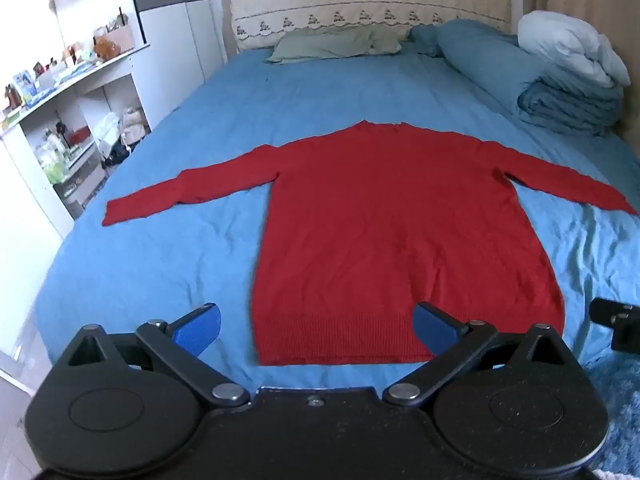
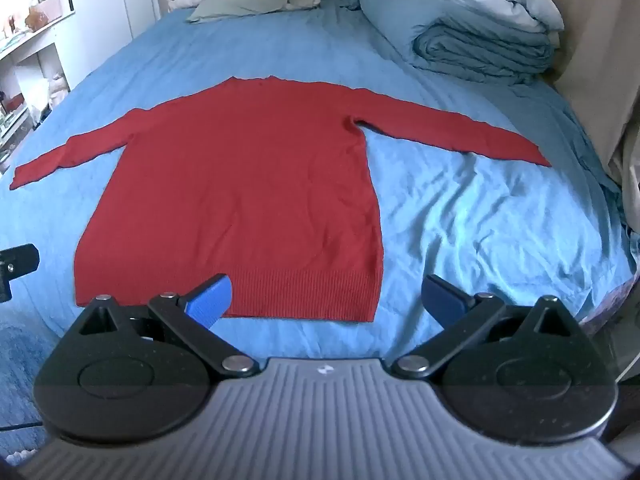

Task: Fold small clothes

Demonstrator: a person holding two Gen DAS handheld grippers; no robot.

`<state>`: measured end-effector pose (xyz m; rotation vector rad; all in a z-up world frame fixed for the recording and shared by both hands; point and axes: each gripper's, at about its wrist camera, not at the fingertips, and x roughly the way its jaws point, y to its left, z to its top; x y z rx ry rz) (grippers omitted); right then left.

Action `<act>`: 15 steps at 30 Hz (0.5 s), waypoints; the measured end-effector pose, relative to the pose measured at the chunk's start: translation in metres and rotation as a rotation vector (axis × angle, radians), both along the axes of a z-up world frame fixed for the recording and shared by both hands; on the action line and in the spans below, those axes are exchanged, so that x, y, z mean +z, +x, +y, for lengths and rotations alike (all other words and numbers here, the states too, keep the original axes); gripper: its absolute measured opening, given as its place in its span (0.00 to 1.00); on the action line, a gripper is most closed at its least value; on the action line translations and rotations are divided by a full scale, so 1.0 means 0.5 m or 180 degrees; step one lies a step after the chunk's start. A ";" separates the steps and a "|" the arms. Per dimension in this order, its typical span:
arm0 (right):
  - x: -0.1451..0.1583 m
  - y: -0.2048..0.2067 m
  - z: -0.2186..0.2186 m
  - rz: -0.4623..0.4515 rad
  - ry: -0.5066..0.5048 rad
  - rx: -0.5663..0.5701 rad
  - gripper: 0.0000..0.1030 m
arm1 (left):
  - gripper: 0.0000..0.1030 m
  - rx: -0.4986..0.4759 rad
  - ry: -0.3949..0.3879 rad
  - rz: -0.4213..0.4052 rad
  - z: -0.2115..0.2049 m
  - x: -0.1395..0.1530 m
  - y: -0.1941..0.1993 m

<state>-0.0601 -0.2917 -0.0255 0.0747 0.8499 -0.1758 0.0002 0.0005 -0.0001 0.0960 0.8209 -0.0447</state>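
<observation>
A red long-sleeved sweater lies flat on the blue bed sheet, sleeves spread out to both sides, hem towards me. It also shows in the right wrist view. My left gripper is open and empty, hovering over the hem's left half, blue pads wide apart. My right gripper is open and empty, hovering over the hem's right corner. The right gripper's edge shows in the left wrist view.
A folded blue duvet with a white pillow lies at the bed's far right. A green pillow lies by the headboard. White shelves with clutter stand left of the bed. A blue rug lies on the floor.
</observation>
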 end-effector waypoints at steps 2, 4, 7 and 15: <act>-0.001 0.001 0.001 -0.0010 0.0003 0.0004 1.00 | 1.00 -0.0002 -0.0034 0.0014 0.007 0.000 0.003; -0.002 0.003 0.002 0.0000 0.0018 0.0005 1.00 | 1.00 -0.0012 -0.0012 0.0021 0.015 0.002 0.008; -0.003 0.005 0.003 -0.0002 0.0019 0.0006 1.00 | 1.00 -0.0035 0.0200 -0.0070 -0.004 0.007 0.000; -0.004 0.006 0.001 -0.0002 0.0031 0.0012 1.00 | 1.00 -0.0059 0.0175 -0.0074 -0.008 -0.001 -0.006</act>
